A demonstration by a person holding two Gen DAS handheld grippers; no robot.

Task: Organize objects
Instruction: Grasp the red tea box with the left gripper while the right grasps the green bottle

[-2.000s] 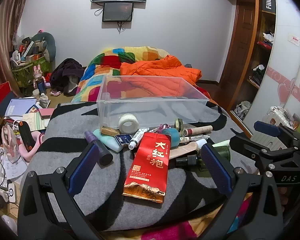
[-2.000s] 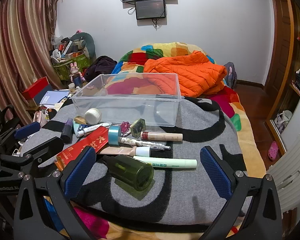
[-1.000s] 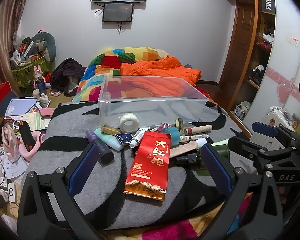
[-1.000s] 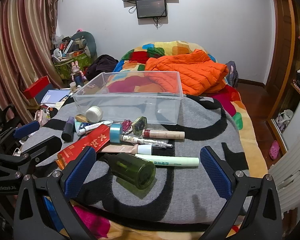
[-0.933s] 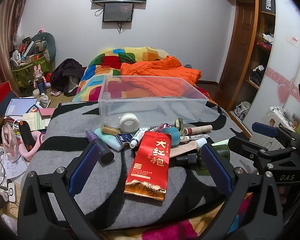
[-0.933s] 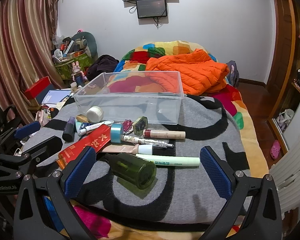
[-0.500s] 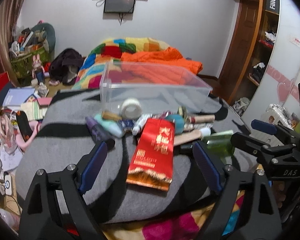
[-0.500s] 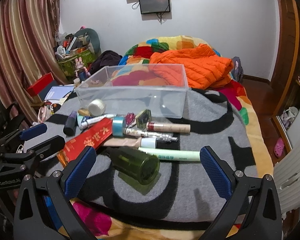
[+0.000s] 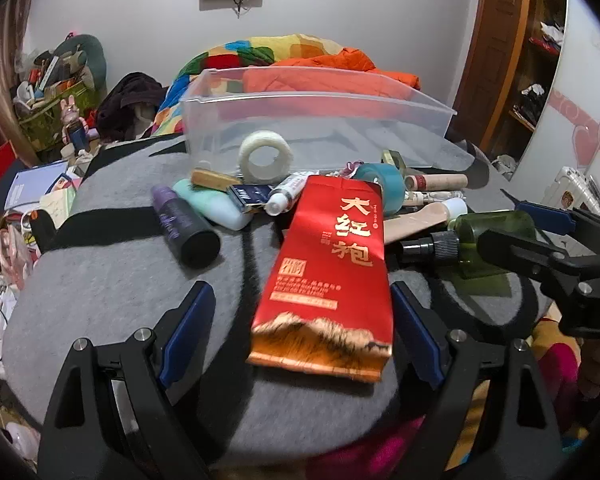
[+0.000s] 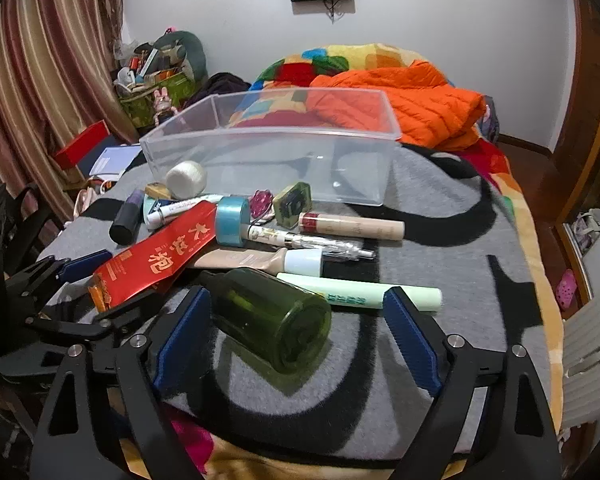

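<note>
A pile of small items lies on a grey blanket before an empty clear plastic bin [image 9: 316, 128] [image 10: 268, 160]. My left gripper [image 9: 300, 332] is open, its fingers either side of the near end of a red tea packet [image 9: 332, 272] [image 10: 156, 256]. My right gripper [image 10: 296, 336] is open around a green bottle [image 10: 272, 320] [image 9: 496, 236] lying on its side. Around them lie a white tape roll [image 9: 265, 156], a purple bottle [image 9: 184, 224], a blue tape roll [image 10: 232, 220], a beige tube [image 10: 352, 226] and a pale green tube [image 10: 364, 296].
The grey blanket [image 10: 440, 320] covers a raised surface with drops at the front and sides. An orange jacket [image 10: 412, 104] and colourful quilt lie behind the bin. Clutter, a red box [image 10: 82, 146] and curtains stand at the left. A wardrobe [image 9: 540, 60] stands at the right.
Both grippers have moved forward and down toward the pile. The left now straddles the red packet and the right now straddles the green bottle. Both remain open.
</note>
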